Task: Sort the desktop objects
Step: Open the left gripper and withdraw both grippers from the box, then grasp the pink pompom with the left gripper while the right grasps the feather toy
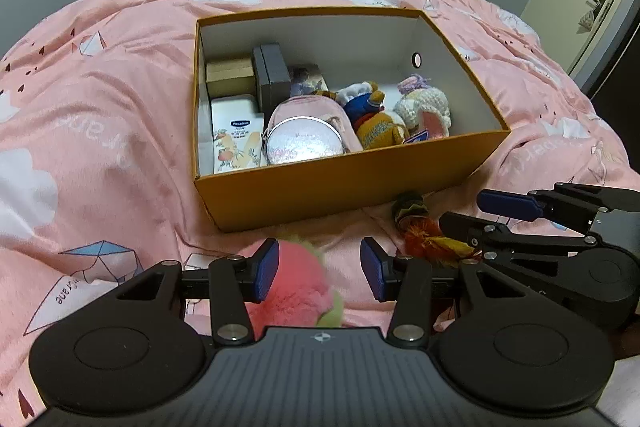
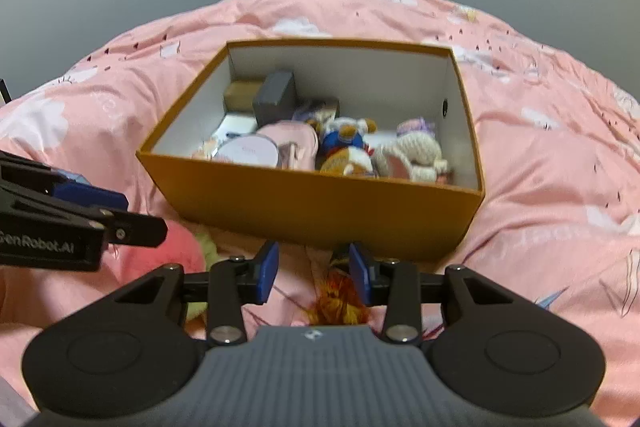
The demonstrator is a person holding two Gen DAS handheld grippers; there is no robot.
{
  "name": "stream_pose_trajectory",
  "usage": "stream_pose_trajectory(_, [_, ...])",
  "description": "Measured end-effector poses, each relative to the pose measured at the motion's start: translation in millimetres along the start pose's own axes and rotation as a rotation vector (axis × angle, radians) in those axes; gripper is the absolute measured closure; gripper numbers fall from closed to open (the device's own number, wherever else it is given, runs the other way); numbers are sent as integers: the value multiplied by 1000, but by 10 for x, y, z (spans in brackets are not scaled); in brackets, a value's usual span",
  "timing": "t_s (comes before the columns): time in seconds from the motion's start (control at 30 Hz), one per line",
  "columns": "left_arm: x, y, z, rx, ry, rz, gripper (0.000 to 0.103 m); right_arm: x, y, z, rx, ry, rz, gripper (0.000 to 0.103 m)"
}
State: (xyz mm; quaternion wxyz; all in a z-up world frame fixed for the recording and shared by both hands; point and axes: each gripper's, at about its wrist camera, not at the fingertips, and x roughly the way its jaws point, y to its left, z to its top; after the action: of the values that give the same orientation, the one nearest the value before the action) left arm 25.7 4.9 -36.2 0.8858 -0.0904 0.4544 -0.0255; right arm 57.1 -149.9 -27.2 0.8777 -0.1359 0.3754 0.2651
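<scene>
Pink plush toy (image 1: pixel 296 279) sits between the left claw's (image 1: pixel 319 269) open, unpressing pads. Centre it, then squeeze gently. Right claw (image 2: pixel 313 273), open and empty, straddles the orange tassel toy (image 2: pixel 338 301).

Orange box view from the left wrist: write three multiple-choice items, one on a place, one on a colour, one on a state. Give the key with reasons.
1. Where does the pink plush toy lie?
A. Inside the box
B. On the quilt, on the near side of the box, at the left claw
C. On the floor

2. What colour is the box's outside?
A. Blue
B. Green
C. Orange

3. What state is the box in?
A. Open-topped, with things inside
B. Shut under a lid
C. Open and empty

Key:
1 B, since the toy rests on the quilt by the claw's fingers, outside the box's front wall.
2 C, since the front wall and rim are orange and only the inside is white.
3 A, since there is no lid on it and a round pink pouch shows inside among other things.
</scene>
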Motion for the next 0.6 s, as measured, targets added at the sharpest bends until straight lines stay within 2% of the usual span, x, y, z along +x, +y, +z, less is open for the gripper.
stream_pose_trajectory(0.27, [109, 166, -20, -18, 70, 27, 51, 198, -155, -109, 70, 124, -68, 57])
stream_pose_trajectory(0.37, [116, 252, -13, -15, 78, 71, 51, 273, -260, -147, 122, 171, -75, 57])
stream_pose_trajectory(0.6, [169, 556, -10, -114, 137, 17, 51, 347, -400, -212, 206, 211, -31, 58])
